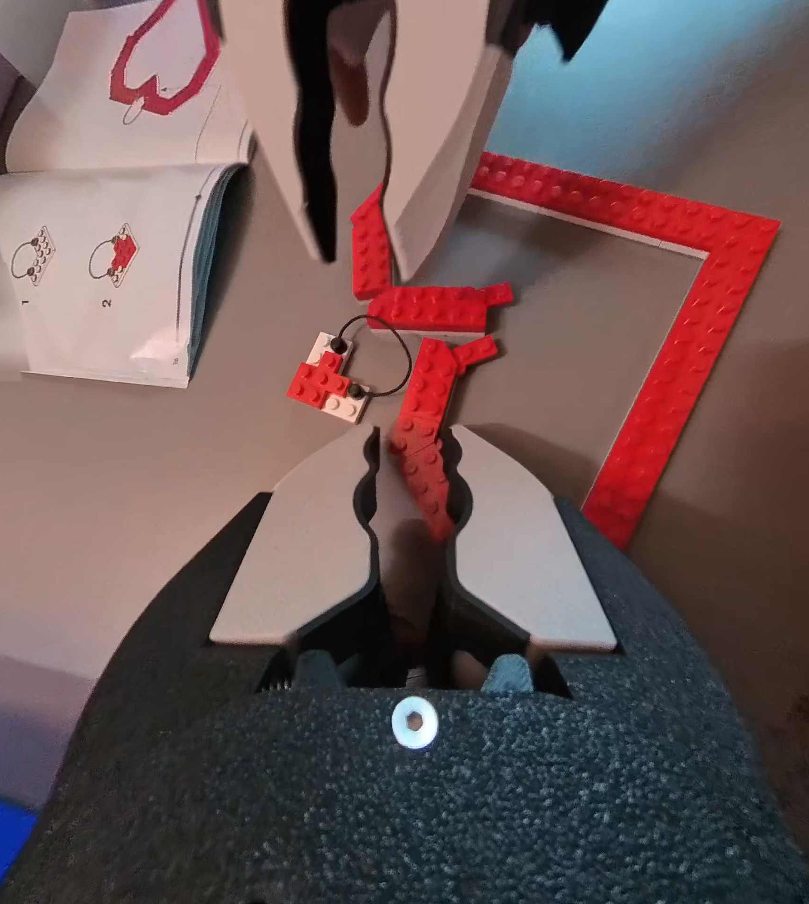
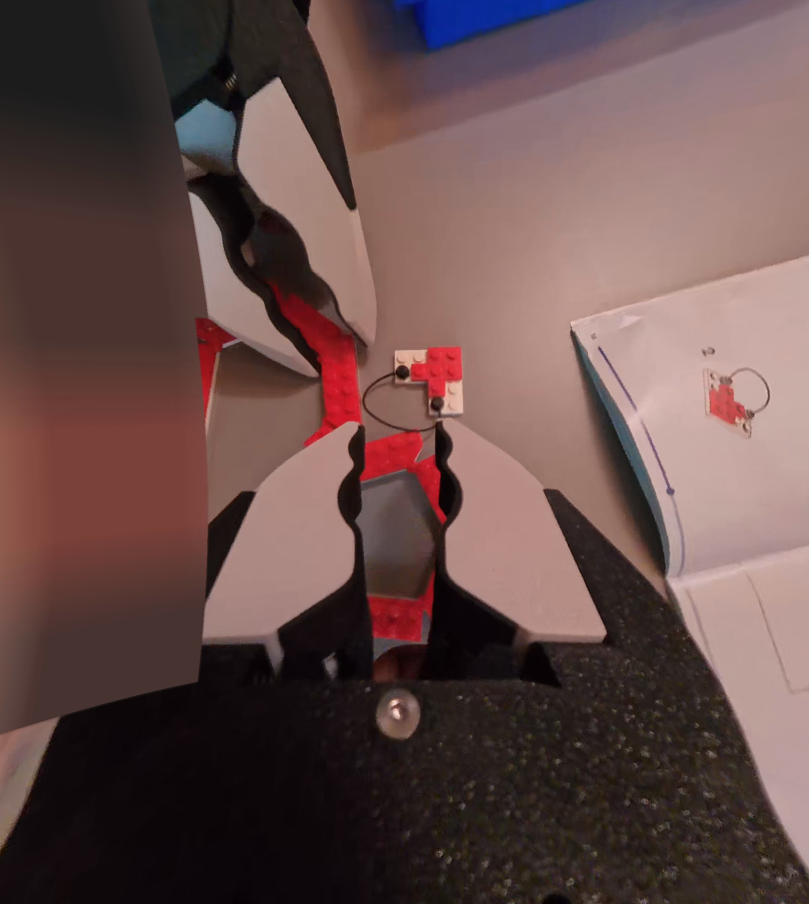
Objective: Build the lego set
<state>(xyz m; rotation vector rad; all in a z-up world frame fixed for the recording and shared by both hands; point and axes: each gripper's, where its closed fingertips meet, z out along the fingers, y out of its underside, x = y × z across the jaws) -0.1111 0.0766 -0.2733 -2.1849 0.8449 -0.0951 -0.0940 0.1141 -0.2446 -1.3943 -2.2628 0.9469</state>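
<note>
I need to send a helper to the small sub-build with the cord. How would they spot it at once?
Start at the open instruction booklet on the grey table. Toward the big red heart frame lies a small white plate assembly, between both tongs' tips. Alone among the all-red pieces, it is white with red bricks and a black cord loop on two black studs.

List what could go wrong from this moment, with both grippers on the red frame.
1. The left gripper and right gripper each pinch a strip of the red heart frame; near the notch its pieces look kinked, so twisting could pop them apart.
2. The small white plate with red bricks and its black cord loop lie close beside the frame; a sweep could snag the cord and drag it.
</note>
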